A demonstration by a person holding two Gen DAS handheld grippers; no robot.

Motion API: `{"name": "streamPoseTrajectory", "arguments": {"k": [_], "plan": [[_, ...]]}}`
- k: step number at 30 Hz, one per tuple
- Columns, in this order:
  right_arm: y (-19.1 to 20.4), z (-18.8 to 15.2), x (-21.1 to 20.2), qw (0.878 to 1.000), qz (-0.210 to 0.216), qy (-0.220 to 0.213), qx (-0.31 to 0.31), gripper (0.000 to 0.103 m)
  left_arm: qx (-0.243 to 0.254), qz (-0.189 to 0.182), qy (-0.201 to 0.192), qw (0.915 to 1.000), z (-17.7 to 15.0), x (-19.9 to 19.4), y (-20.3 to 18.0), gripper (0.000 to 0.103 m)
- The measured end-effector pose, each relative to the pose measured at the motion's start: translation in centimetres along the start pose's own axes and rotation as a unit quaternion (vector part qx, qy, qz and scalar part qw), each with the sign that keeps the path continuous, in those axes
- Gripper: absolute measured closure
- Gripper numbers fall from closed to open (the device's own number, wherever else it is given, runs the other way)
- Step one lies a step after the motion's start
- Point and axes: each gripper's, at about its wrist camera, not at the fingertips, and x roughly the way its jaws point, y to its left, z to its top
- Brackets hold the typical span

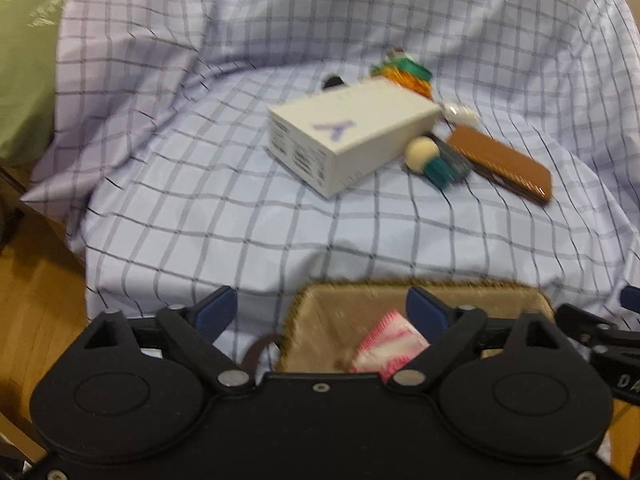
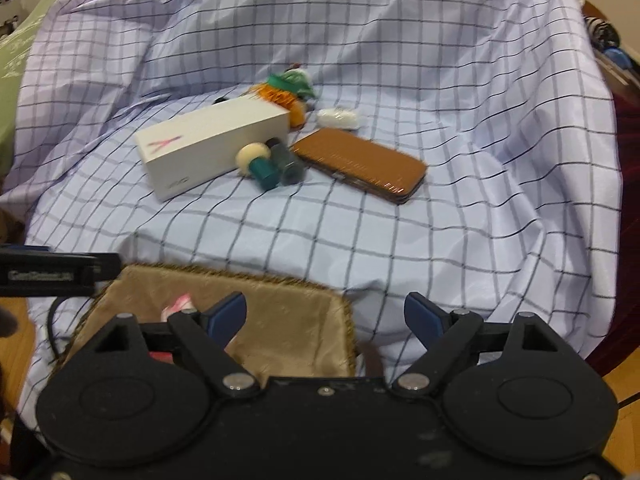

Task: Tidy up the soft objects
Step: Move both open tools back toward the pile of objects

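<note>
Nearest both cameras sits a tan fabric basket [image 1: 328,320] with a fringed rim, on the near edge of a checked cloth [image 1: 200,208]. A pink-and-white soft packet [image 1: 388,340] lies inside it. The left gripper [image 1: 322,312] hovers over the basket's left rim, its blue-padded jaws spread wide with nothing pressed between them. The right gripper [image 2: 325,316] hangs over the basket's right rim, equally wide and empty.

Beyond the basket, mid-cloth, lies a white box [image 2: 212,144]. Touching its right side are a cream-headed teal brush [image 2: 258,162] and a dark teal cap [image 2: 289,164]; a brown case [image 2: 362,164] lies just right of them. Behind the box — an orange-and-green plush toy [image 2: 286,88] and a small white pouch [image 2: 338,117].
</note>
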Motion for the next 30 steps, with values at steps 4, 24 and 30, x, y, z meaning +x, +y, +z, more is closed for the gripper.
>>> {"name": "streamPoseTrajectory", "arguments": {"k": [4, 24, 30], "plan": [[-0.6, 0.6, 0.5, 0.999, -0.025, -0.019, 0.005, 0.012, -0.009, 0.03, -0.034, 0.9989, 0.4, 0.2, 0.6, 0.004], [-0.8, 0.3, 4.3, 0.985, -0.156, -0.072, -0.033, 0.005, -0.037, 0.103, -0.034, 0.9933, -1.5, 4.2, 3.8, 0.003], [-1.1, -0.2, 5.6, 0.99, -0.135, -0.047, -0.011, 0.005, -0.036, 0.083, -0.014, 0.9958, -2.4, 5.2, 3.5, 0.003]]}}
